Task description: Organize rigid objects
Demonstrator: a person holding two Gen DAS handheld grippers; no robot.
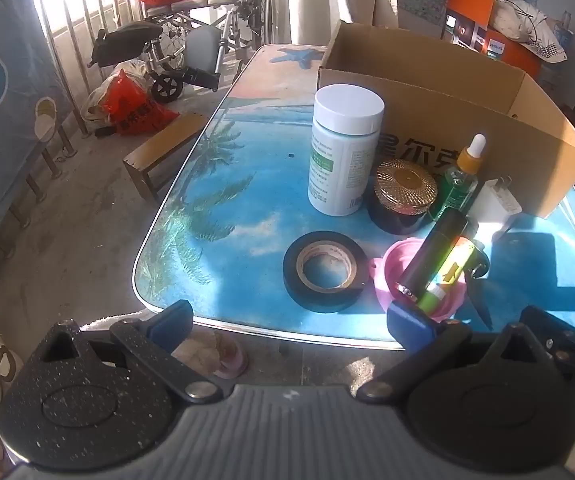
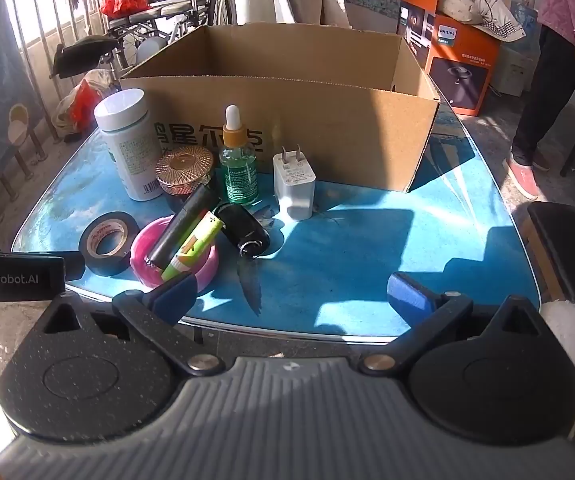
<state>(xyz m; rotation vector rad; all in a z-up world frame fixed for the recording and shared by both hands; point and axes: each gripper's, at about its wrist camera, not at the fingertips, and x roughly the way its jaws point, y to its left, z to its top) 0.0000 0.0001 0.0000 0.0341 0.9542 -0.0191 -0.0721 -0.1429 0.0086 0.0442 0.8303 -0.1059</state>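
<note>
1. The blue palm-print bench [image 2: 367, 248] carries everything; its near chrome edge lies just under both tools, and its right half is bare – the easiest room for moving.
2. The open brown cardboard box [image 2: 327, 128] stands at the back with nothing visible inside. Its near wall rises right behind the cluster, so anything carried in must clear that rim or catch on it.
3. The tall white-capped plastic bottle [image 1: 343, 152] stands upright at the cluster's left; a careless sweep could topple it toward the bench's left edge.
4. The left tool [image 1: 291, 320] and right tool [image 2: 291, 292] hover wide open, gripping nothing.
5. The black tape roll [image 1: 325, 276] lies flat, apart from the rest – likely the safest first pick.
6. The pink round dish [image 2: 203, 268] holds a black tube [image 2: 183, 228] and a yellow-green tube [image 2: 195, 248] leaning over its rim; lifting the dish may spill them.
7. The gold-lidded dark jar [image 2: 185, 174], green dropper bottle [image 2: 238, 172], white plug charger [image 2: 293, 188] and black key fob [image 2: 245, 230] crowd together; open fingers could knock a neighbour.
</note>
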